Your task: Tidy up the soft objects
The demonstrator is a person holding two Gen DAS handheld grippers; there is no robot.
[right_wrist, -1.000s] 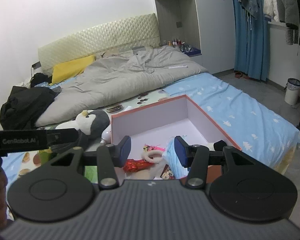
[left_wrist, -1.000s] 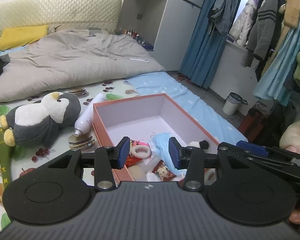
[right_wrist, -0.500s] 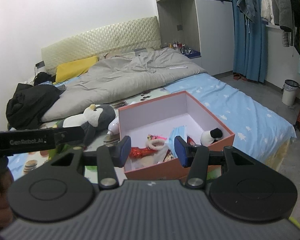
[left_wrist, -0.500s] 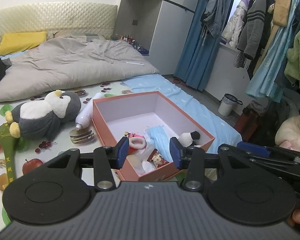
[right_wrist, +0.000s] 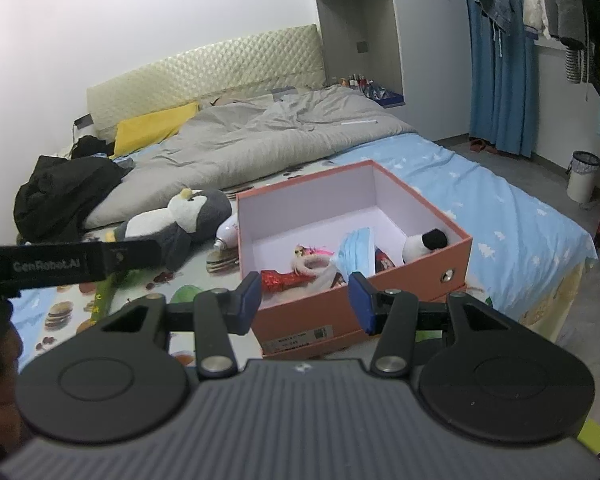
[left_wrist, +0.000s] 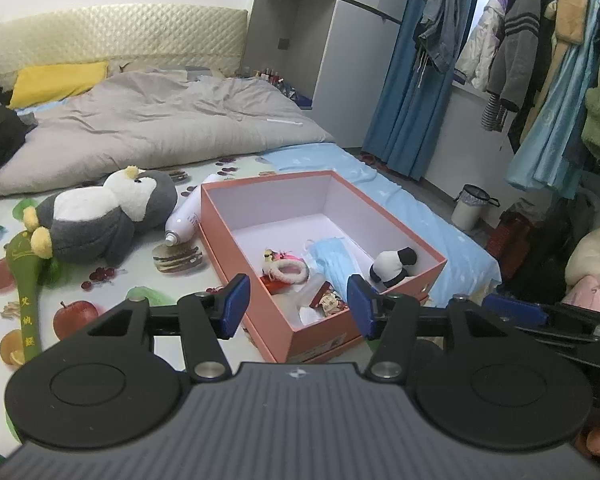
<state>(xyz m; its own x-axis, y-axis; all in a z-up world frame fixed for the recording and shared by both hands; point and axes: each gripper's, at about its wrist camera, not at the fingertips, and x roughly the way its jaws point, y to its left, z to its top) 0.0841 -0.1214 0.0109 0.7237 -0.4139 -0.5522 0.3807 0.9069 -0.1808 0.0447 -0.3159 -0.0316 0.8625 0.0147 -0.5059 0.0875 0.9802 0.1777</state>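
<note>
Open pink box (left_wrist: 260,236) on the bed's patterned sheet (left_wrist: 112,300), holding a small panda plush (left_wrist: 392,266), a blue face mask (left_wrist: 336,258) and a fluffy pink ring (left_wrist: 286,270). The penguin plush (left_wrist: 100,220) lies outside, just left of the box, with a white bottle (left_wrist: 188,216) between them. Your left gripper (left_wrist: 298,306) and right gripper (right_wrist: 304,302) both hover short of the box's near wall, fingers spread and pinching nothing. Grey duvet (left_wrist: 160,128) lies behind.
</note>
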